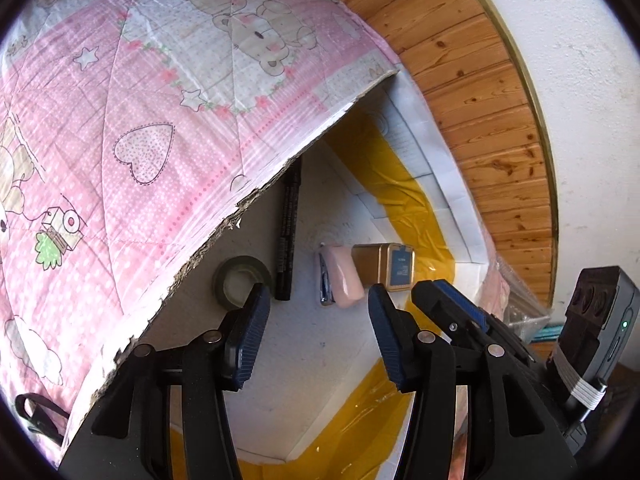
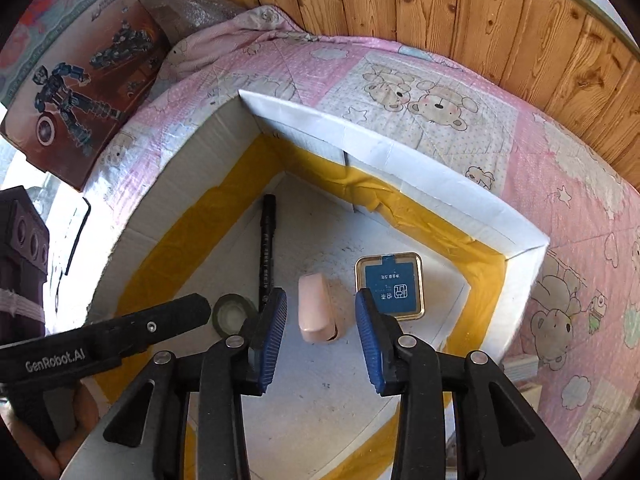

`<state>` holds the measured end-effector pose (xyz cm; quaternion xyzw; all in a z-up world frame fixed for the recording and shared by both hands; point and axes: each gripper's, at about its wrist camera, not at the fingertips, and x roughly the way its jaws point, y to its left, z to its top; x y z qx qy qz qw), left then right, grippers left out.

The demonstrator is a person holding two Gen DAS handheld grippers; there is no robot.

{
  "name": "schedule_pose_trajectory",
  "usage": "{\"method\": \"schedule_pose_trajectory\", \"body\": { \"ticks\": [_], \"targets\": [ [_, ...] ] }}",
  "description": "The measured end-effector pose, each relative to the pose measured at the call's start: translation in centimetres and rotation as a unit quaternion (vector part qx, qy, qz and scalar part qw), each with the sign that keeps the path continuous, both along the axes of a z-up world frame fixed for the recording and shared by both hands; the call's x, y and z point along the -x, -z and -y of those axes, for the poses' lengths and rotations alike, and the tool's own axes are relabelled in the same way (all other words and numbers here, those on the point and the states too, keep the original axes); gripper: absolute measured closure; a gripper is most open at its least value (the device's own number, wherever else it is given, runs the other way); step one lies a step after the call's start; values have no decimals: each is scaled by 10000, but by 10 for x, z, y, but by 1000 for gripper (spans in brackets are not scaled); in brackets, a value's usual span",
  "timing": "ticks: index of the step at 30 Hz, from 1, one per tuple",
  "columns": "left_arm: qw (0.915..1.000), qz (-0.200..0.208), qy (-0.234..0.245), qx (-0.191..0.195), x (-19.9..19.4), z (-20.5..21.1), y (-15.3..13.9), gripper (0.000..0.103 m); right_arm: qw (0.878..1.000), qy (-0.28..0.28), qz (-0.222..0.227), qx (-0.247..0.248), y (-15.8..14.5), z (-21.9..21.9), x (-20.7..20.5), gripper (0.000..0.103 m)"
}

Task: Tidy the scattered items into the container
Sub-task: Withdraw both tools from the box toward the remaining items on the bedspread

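While both grippers hang over the open white box (image 2: 440,184), the right gripper (image 2: 321,318) points steeply down into it with its blue pads spread and nothing pinched. The pink stapler-like item (image 2: 316,306) lies on the box floor between the two pads as seen from the right wrist, touching neither; whether the pads are level with it or above it cannot be told from this view. Just right of the right pad sits the small gold tin with a blue label (image 2: 389,285), flat on the floor. Left of the left pad lie the roll of dark tape (image 2: 232,314) and the black pen (image 2: 267,248), the pen running away toward the far corner. The left gripper (image 1: 318,304) also stands spread and empty, beside the right one. From its view the tape roll (image 1: 240,280) is partly behind its left pad, the pen (image 1: 289,232) just beyond, and the pink item (image 1: 346,276) and tin (image 1: 390,266) lie touching each other ahead. Yellow tape (image 2: 192,240) lines the box's inner seams. The box rests on a pink bear-print quilt (image 2: 560,184), against a wood-panelled wall (image 2: 440,4); a toy carton (image 2: 80,80) stands at the left.
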<state>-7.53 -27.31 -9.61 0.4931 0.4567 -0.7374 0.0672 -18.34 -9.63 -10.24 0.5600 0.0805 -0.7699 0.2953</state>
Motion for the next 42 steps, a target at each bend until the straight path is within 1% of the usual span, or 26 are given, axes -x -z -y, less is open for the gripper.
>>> {"method": "schedule_pose_trajectory", "body": {
  "ticks": [2, 5, 8, 11, 13, 15, 17, 21, 24, 29, 31, 33, 36, 38, 40, 42],
  "targets": [
    [9998, -197, 84, 62, -4, 0, -13, 49, 9995, 67, -74, 309, -12, -12, -10, 59],
    [9987, -401, 252, 213, -9, -1, -29, 49, 9966, 192, -208, 768, -28, -34, -24, 55],
    [9973, -529, 295, 413, -16, -1, -42, 49, 9925, 237, -273, 1167, -40, -53, -42, 55],
    [9946, -593, 339, 781, -26, -2, -52, 49, 9884, 195, -368, 1458, -48, -70, -60, 55],
    [9915, -706, 471, 985, -30, -12, -60, 49, 9850, 138, -421, 1670, -53, -81, -73, 55],
    [9863, -891, 685, 1204, -35, -29, -70, 49, 9808, 54, -484, 1887, -58, -92, -86, 55],
    [9779, -1098, 963, 1497, -38, -50, -81, 49, 9770, -7, -607, 2044, -65, -105, -99, 55],
    [9548, -1467, 1601, 2032, -44, -99, -95, 49, 9701, -5, -838, 2280, -74, -136, -121, 55],
    [9428, -1636, 1965, 2140, -46, -131, -100, 49, 9671, 160, -911, 2369, -74, -162, -130, 55],
    [9276, -1856, 2514, 2046, -49, -180, -103, 49, 9622, 681, -817, 2508, -65, -207, -136, 55],
    [9215, -1863, 2749, 2014, -52, -202, -102, 49, 9623, 921, -779, 2437, -59, -225, -135, 55],
    [9140, -1837, 2971, 2065, -51, -224, -98, 49, 9647, 1204, -663, 2248, -48, -243, -131, 55],
    [8968, -1787, 3362, 2253, -50, -257, -88, 49, 9662, 1620, -343, 1978, -25, -265, -125, 55],
    [8852, -1728, 3607, 2377, -48, -274, -78, 49, 9646, 1801, -93, 1923, -9, -279, -123, 55],
    [8755, -1659, 3789, 2498, -46, -286, -65, 49, 9641, 1874, 115, 1878, 6, -288, -123, 55],
    [8688, -1528, 3917, 2618, -42, -295, -50, 49, 9679, 1874, 131, 1669, 15, -291, -125, 54]
  ]
}}
